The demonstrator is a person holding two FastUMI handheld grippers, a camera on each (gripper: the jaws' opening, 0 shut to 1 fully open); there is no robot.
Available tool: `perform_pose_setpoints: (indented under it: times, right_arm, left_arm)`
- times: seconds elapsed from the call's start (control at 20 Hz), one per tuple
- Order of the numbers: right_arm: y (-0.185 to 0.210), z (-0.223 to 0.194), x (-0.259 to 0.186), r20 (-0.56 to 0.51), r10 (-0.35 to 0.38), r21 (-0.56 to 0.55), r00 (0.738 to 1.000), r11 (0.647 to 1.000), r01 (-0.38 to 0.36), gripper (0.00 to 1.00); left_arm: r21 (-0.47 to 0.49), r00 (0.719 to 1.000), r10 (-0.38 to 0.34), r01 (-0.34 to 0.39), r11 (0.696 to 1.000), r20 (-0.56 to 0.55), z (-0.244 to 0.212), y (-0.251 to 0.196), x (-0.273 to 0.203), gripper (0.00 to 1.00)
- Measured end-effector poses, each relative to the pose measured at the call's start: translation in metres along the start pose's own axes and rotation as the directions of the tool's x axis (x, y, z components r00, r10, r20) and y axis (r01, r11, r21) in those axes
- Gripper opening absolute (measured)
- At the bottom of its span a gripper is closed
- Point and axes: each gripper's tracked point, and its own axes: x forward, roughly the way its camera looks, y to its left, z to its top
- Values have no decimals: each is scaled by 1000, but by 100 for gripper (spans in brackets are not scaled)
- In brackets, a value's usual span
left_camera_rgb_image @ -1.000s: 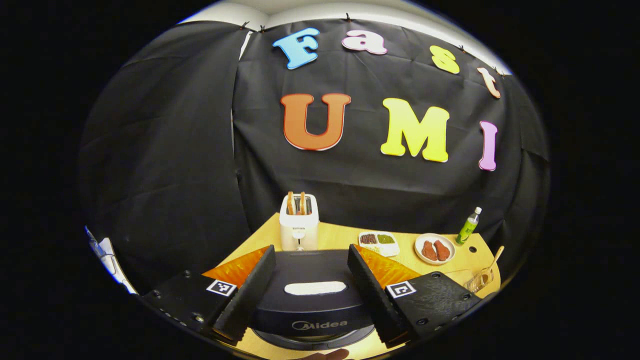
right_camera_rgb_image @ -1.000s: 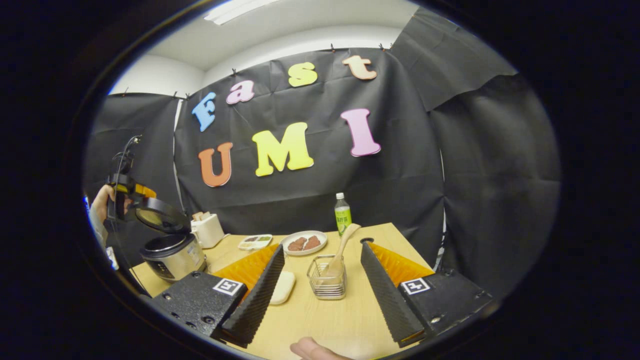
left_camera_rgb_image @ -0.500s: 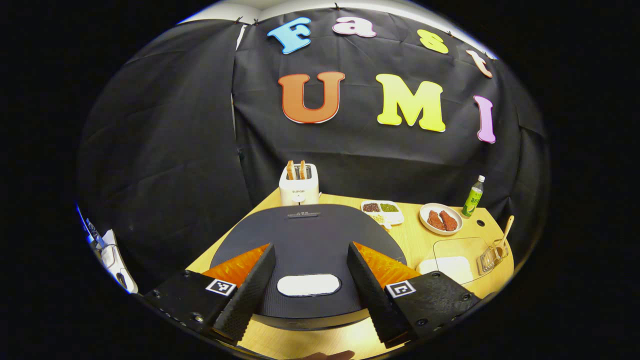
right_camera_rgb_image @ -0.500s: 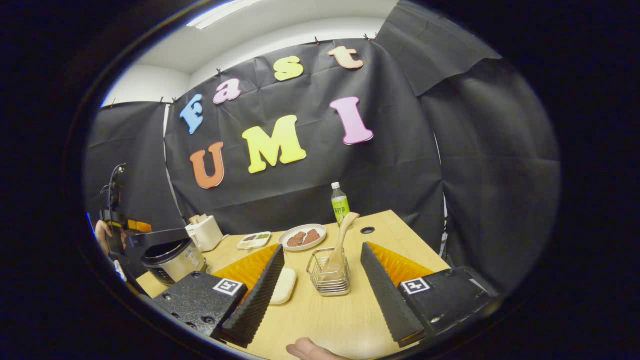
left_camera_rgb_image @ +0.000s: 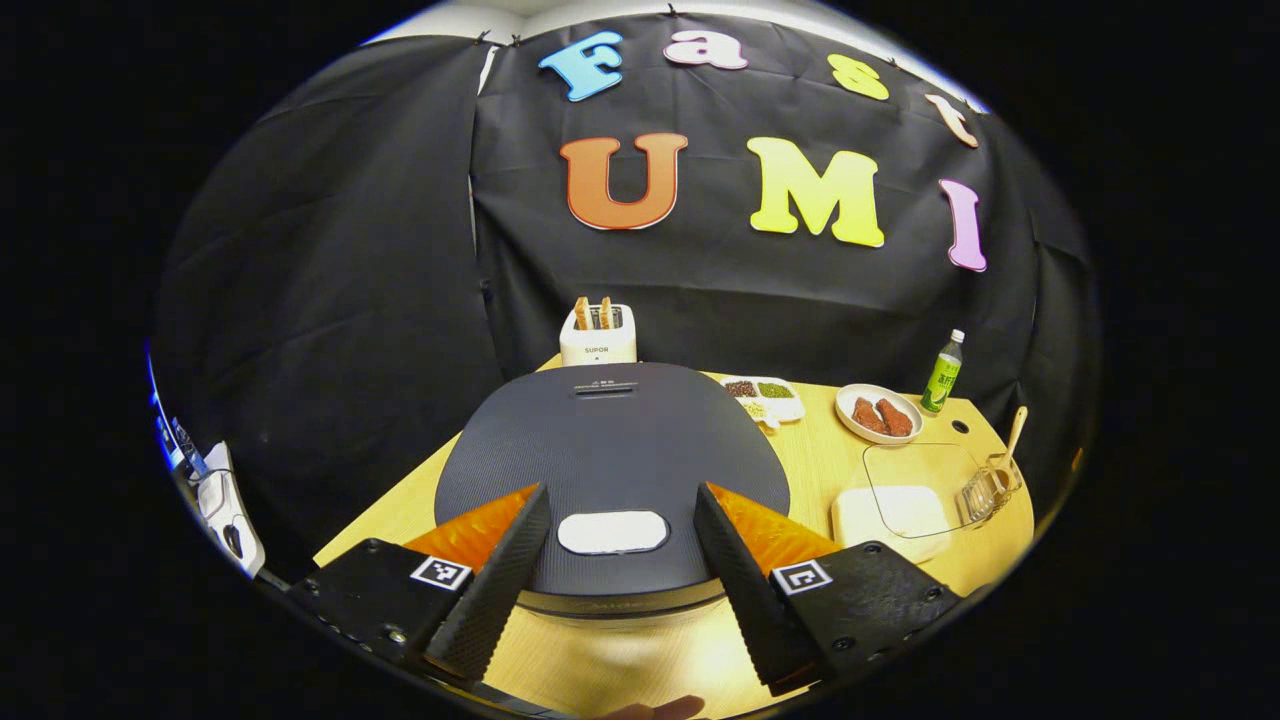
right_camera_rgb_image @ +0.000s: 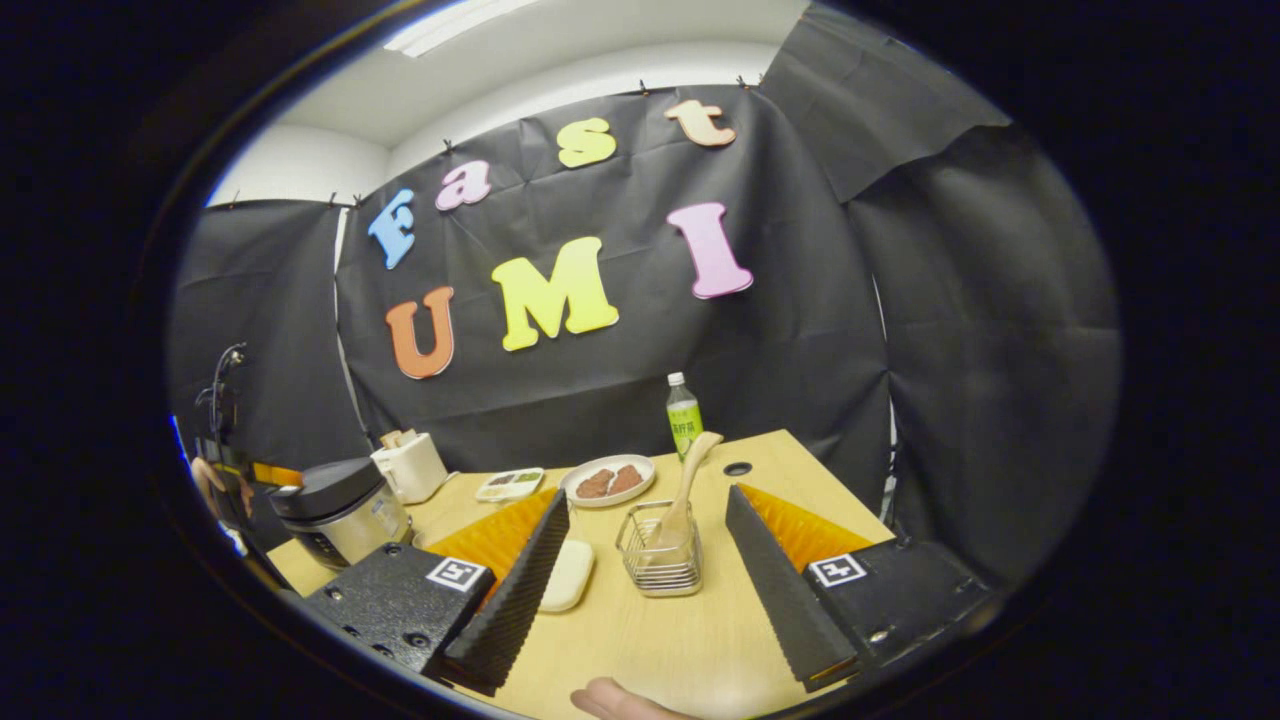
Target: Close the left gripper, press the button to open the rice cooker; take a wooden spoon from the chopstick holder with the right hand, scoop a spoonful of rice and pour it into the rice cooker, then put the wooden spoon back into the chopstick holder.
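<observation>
The left tool (left_camera_rgb_image: 620,570) hangs wide open over the closed dark round rice cooker (left_camera_rgb_image: 612,470) on the pale wooden counter (left_camera_rgb_image: 830,465), its white oval button (left_camera_rgb_image: 612,532) between the fingers; behind stands a white toaster (left_camera_rgb_image: 597,335) holding two bread slices.

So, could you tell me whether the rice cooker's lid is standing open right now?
No, the rice cooker sits with its dark lid flat down over the body in both gripper views.
</observation>
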Motion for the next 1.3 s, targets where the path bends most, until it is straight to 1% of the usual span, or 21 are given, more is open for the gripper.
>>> perform_pose_setpoints:
  times: [0.15, 0.35, 0.5, 0.6, 0.65, 0.7, 0.85, 0.9, 0.95, 1.0, 1.1, 1.2, 1.3]
  right_arm:
    - [-5, -2, -1, -10, -12, 2, 1000, 1000, 12, 100]
    - [-1, -2, -6, -12, -2, -2, 1000, 1000, 2, 100]
    - [3, 1, -9, 7, -1, -28, 1000, 1000, 1, 100]
    - [7, 1, -10, 8, 3, -32, 1000, 999, -3, 100]
    - [11, 1, -11, 6, 9, -31, 1000, 999, -9, 98]
    - [14, 2, -12, 8, 14, -33, 1000, 999, -13, 100]
    - [12, 2, -12, 19, 4, -56, 1000, 998, -3, 100]
    - [12, 1, -14, 20, -3, -61, 1000, 998, 4, 100]
    - [12, 0, -14, 15, -7, -62, 1000, 998, 8, 100]
    - [12, -1, -14, 10, -8, -60, 1000, 998, 8, 100]
    - [13, -1, -15, 7, -9, -64, 1000, 998, 10, 100]
    - [13, 1, -16, 11, -13, -69, 1000, 998, 14, 100]
    - [13, 2, -17, 11, -20, -78, 1000, 997, 20, 100]
  left_arm:
    - [7, 999, 14, -15, 1000, 29, -3, -1, -5, 94]
    - [11, 995, 24, -25, 1000, 100, -5, -2, -9, 94]
    - [43, 985, 21, -29, 999, 173, -6, -2, -9, 94]
    - [21, 977, 23, -28, 999, 211, -5, 0, -8, 94]
    - [18, 974, 26, -30, 999, 223, -6, 0, -8, 95]
    - [14, 972, 28, -32, 999, 232, -6, 0, -7, 95]
    - [12, 970, 29, -33, 999, 243, -15, -1, -6, 95]
    - [11, 965, 28, -32, 999, 262, -13, 0, -5, 82]
    - [4, 961, 27, -29, 1000, 274, -11, 2, -3, 82]
    - [1, 959, 26, -27, 1000, 283, -11, 2, -7, 93]
    - [-1, 954, 23, -24, 1000, 298, -10, 1, -6, 93]
    - [19, 955, 29, -36, 999, 296, -10, 3, -9, 93]
    - [11, 960, 35, -39, 999, 278, -11, 4, -14, 92]
